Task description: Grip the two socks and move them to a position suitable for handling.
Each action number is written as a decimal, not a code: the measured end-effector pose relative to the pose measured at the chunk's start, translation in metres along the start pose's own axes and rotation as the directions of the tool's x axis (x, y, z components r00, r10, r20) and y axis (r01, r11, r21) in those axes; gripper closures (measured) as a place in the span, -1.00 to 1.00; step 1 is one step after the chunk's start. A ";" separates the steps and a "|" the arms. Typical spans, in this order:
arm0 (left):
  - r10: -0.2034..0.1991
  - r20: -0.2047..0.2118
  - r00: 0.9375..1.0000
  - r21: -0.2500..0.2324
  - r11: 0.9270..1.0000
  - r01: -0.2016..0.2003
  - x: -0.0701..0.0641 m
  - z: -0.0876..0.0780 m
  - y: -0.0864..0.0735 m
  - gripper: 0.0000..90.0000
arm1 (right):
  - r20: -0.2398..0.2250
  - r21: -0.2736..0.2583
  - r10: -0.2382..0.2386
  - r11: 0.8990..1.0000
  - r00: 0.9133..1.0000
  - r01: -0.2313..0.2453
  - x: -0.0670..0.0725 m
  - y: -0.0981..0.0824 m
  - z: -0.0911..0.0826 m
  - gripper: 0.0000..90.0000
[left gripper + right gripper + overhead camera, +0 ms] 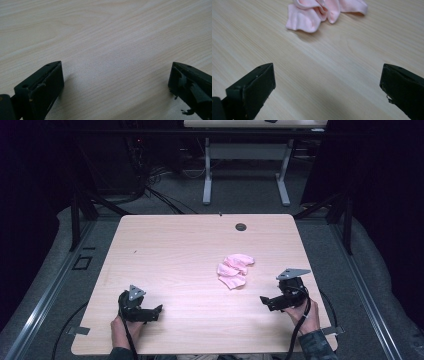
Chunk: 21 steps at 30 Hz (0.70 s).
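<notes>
Pink cloth bundle (233, 271), soft knit, looks like small socks or similar, crumpled in a heap right of the desk (165, 250) centre, a bit nearer the right edge than the left. Folds overlap, so I can't tell how many pieces there are or what they are exactly.

Right gripper (267, 302) sits near the front-right corner, pointing in toward the heap, fingers spread wide, nothing between them. In the right gripper view the cloth (324, 13) lies ahead and slightly left of the gap, well apart from the tips, top of it cut off by the frame. Likely staged there for a straight reach to the near fold.

Left gripper (156, 312) rests low near the front edge, left of centre, also released and empty. Left gripper view has bare wood between the fingers (42, 87), worn pad material on the far one. Probably parked as a start pose.

Grommet hole (241, 226) near the back edge. Second desk (250, 124) behind, mostly cut off.
</notes>
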<state>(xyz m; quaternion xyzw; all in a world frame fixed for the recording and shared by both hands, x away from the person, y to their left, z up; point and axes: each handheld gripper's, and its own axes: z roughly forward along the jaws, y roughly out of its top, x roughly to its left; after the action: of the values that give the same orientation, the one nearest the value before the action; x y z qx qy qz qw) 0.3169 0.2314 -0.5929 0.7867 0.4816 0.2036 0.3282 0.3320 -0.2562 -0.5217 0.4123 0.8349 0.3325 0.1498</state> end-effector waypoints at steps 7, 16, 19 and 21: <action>0.000 0.000 1.000 0.000 1.000 0.000 0.000 0.000 0.000 -1.00 | -0.029 0.025 -0.055 0.998 0.998 0.056 0.010 0.021 0.011 -1.00; -0.001 0.000 1.000 0.000 1.000 0.001 0.000 0.000 0.000 -1.00 | -0.093 0.048 -0.119 0.991 0.989 0.124 0.023 0.051 0.039 -0.97; -0.002 -0.001 1.000 0.000 1.000 0.002 0.000 0.000 0.000 -1.00 | -0.114 0.051 -0.159 0.985 0.981 0.166 0.028 0.060 0.048 -0.85; -0.003 -0.001 1.000 0.000 1.000 0.003 0.000 0.000 0.000 -1.00 | -0.121 0.045 -0.177 0.982 0.977 0.183 0.031 0.066 0.055 -0.74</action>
<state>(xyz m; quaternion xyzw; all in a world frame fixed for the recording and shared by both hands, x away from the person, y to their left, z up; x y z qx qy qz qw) 0.3169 0.2315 -0.5928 0.7860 0.4828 0.2035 0.3280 0.3803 -0.1792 -0.5162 0.3190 0.8851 0.3175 0.1187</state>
